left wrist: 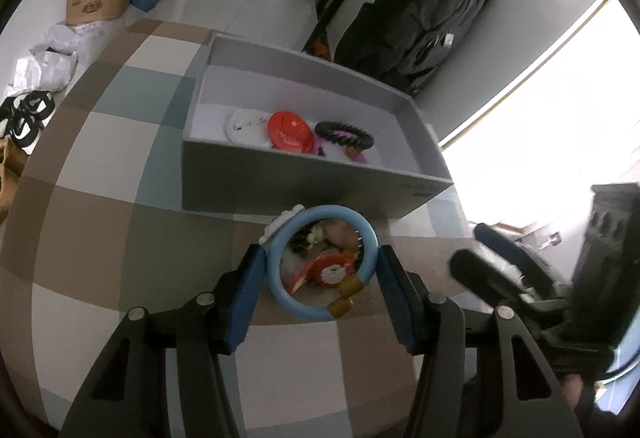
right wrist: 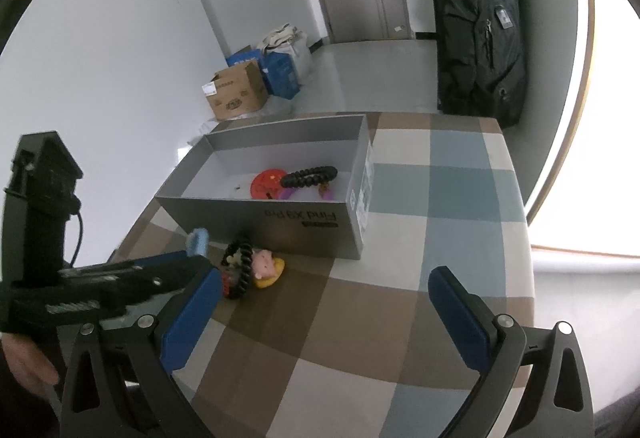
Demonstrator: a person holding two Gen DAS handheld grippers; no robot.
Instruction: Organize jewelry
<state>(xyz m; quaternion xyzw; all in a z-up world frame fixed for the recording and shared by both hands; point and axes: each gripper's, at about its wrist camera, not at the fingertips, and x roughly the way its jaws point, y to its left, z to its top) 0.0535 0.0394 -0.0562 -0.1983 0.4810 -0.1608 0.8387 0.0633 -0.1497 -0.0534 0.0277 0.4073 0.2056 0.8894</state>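
Between the left tongs (left wrist: 320, 270), a blue ring bracelet (left wrist: 280, 292) sits clamped

So the light blue ring bracelet (left wrist: 321, 265) has a white charm on its rim and a couple of amber beads, and it's standing up on edge just in front of the grey box (left wrist: 304, 181). Behind it sits a little pile: a black beaded bracelet (right wrist: 243, 272) standing on edge, a pink and yellow charm (right wrist: 269, 268), and an orange and white piece (left wrist: 330, 270), hard to make out what exactly. The open box already has a red round badge (left wrist: 291, 130), a black coiled bracelet (left wrist: 345, 132) lying flat over something purple (right wrist: 289, 193), plus a white piece (left wrist: 245, 124).
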